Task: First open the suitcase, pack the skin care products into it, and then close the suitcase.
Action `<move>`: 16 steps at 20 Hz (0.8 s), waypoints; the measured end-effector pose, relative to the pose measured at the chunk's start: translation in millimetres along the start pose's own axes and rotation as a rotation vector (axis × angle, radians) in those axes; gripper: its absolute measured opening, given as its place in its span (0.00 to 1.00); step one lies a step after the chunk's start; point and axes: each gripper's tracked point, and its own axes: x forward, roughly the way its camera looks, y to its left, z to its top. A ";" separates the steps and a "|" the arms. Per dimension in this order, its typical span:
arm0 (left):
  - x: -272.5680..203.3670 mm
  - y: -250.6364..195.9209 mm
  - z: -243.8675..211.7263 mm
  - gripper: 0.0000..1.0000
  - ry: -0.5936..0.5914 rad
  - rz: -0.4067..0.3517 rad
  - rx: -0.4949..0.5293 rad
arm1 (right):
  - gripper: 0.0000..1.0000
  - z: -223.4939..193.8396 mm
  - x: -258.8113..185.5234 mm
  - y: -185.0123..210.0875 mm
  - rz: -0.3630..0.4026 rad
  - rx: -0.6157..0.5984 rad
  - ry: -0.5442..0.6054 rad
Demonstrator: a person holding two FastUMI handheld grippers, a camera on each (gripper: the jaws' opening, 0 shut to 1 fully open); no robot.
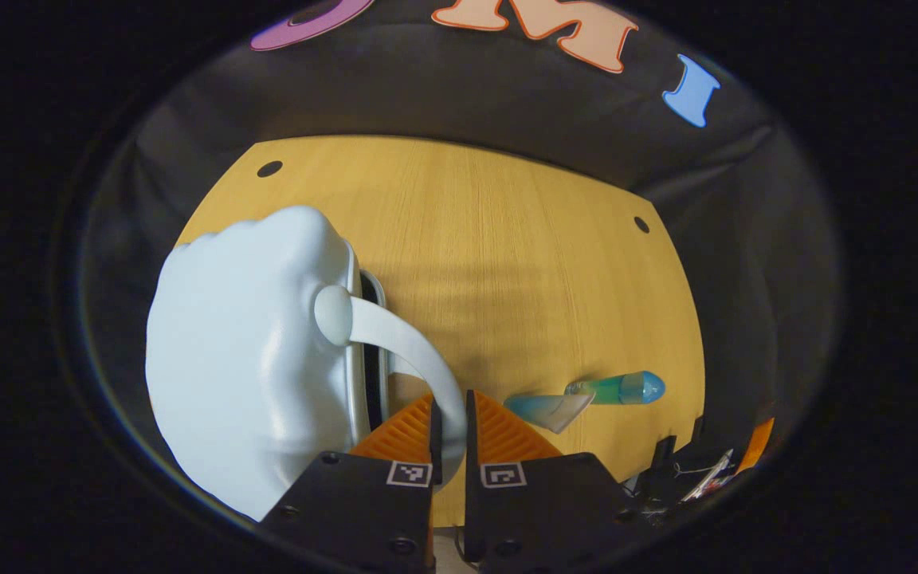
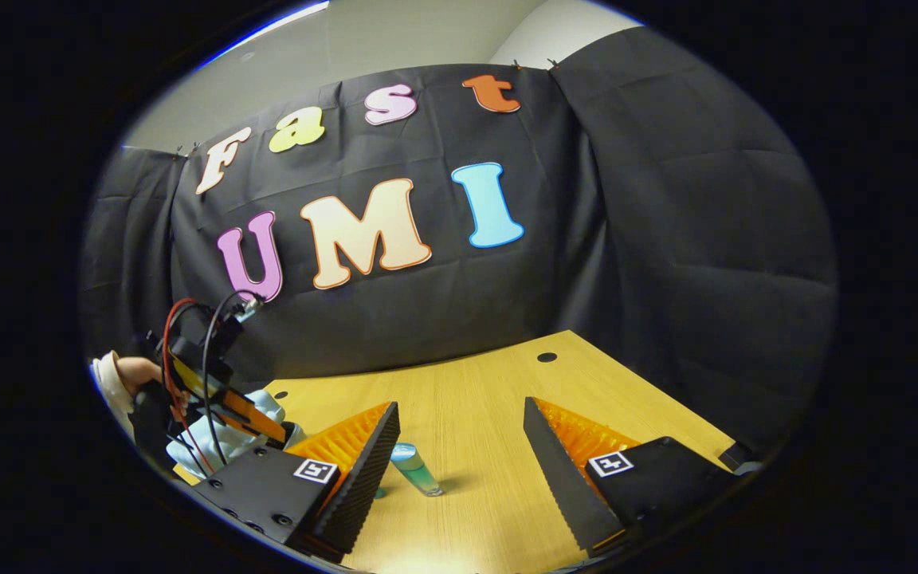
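Plainly, in the left gripper view the left tongs [image 1: 449,426] are clamped together on the curved white handle [image 1: 415,351] of the pale blue suitcase [image 1: 244,359], which stands just ahead and to the left of them on the wooden bench [image 1: 507,263]. A thin dark seam shows along the case edge nearest the handle, so the shell looks barely parted or not parted at all; I cannot tell which. Ahead and to the right of these tongs lie two skin care items, a green-blue tube [image 1: 618,388] and a lighter blue one [image 1: 547,409], touching or nearly so. The risk here is that the handle is thin and smooth: a pull off its line could let it slide through the pads, or drag the whole case across the bench instead of opening it, perhaps sweeping toward the tubes.

In the right gripper view the right tongs [image 2: 459,454] stand wide apart and hold nothing. The green-blue tube [image 2: 417,469] lies between their fingers, nearer the left one. A hand [image 2: 136,375] holds the left tongs far off to the left, by the suitcase [image 2: 224,434]. The round tube could roll away if one finger nudges it first.
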 end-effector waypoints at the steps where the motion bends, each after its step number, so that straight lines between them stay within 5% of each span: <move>1: -8.7 0.2 5.0 0.08 -0.013 -0.009 0.002 | 0.98 -1.9 1.6 3.3 0.008 0.001 0.003; 7: -66.2 15.7 32.3 0.08 -0.124 -0.020 0.001 | 0.98 -13.8 4.7 29.0 0.064 0.009 0.029; 16: -154.6 106.1 64.5 0.07 -0.312 0.121 -0.067 | 0.98 -0.2 11.1 64.1 0.141 0.003 -0.002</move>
